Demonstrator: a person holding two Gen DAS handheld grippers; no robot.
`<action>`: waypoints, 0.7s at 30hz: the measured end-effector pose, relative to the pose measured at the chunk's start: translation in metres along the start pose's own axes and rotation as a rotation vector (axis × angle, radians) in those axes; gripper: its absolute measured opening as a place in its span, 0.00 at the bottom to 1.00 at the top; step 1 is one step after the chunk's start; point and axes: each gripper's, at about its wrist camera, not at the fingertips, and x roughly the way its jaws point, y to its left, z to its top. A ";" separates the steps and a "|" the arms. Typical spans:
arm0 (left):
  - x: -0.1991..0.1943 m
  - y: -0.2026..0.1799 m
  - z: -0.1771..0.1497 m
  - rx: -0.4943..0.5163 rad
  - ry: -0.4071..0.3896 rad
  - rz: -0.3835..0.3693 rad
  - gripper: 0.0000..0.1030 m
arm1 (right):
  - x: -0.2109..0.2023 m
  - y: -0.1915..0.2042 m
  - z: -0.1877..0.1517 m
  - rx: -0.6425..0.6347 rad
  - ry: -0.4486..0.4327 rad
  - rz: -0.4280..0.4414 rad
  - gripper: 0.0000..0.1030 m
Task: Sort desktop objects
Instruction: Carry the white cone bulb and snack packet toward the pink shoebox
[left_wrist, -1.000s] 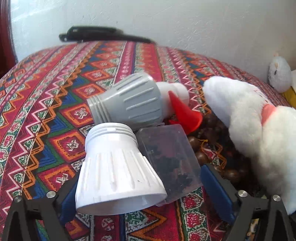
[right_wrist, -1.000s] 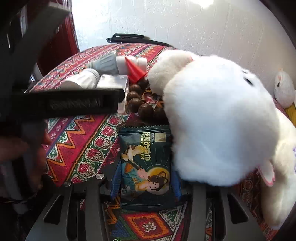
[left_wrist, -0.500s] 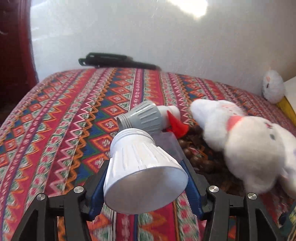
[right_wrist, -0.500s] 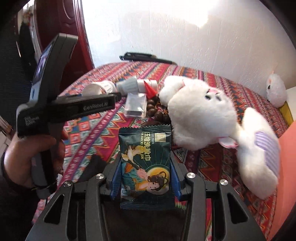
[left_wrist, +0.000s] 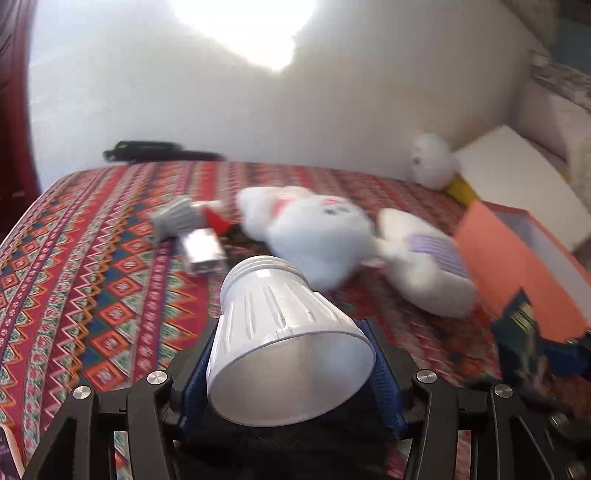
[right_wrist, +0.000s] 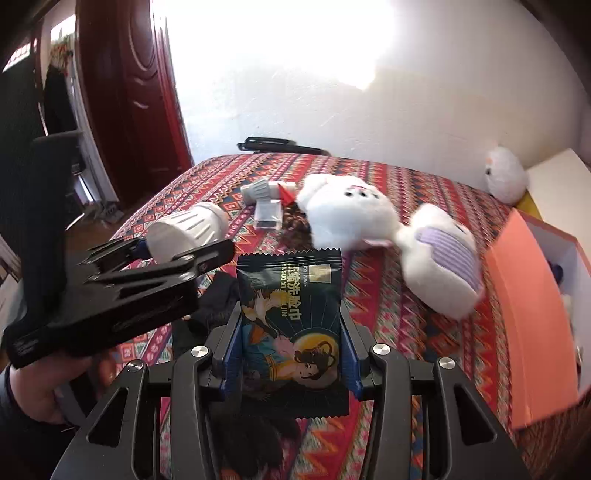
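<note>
Left tongs (left_wrist: 291, 363) clamp a white ribbed plastic lamp housing (left_wrist: 284, 332); right tongs (right_wrist: 291, 354) clamp a dark printed foil sachet (right_wrist: 291, 325), both held above the patterned red cloth-covered bench (right_wrist: 388, 295), near an open orange cardboard box (right_wrist: 532, 332).

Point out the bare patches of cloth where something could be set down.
Free: the broad cloth left of the grey bulb housing, toward the black tool at the wall. Crowded: the middle, around the clear case, plush rabbit and orange box.
</note>
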 end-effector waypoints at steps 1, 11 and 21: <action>-0.006 -0.007 -0.002 0.010 -0.001 -0.016 0.60 | -0.008 -0.004 -0.005 0.012 -0.004 -0.008 0.46; -0.054 -0.093 -0.007 0.142 -0.020 -0.178 0.60 | -0.089 -0.055 -0.051 0.148 -0.041 -0.112 0.46; -0.067 -0.183 -0.006 0.285 -0.029 -0.288 0.60 | -0.159 -0.114 -0.080 0.252 -0.106 -0.215 0.46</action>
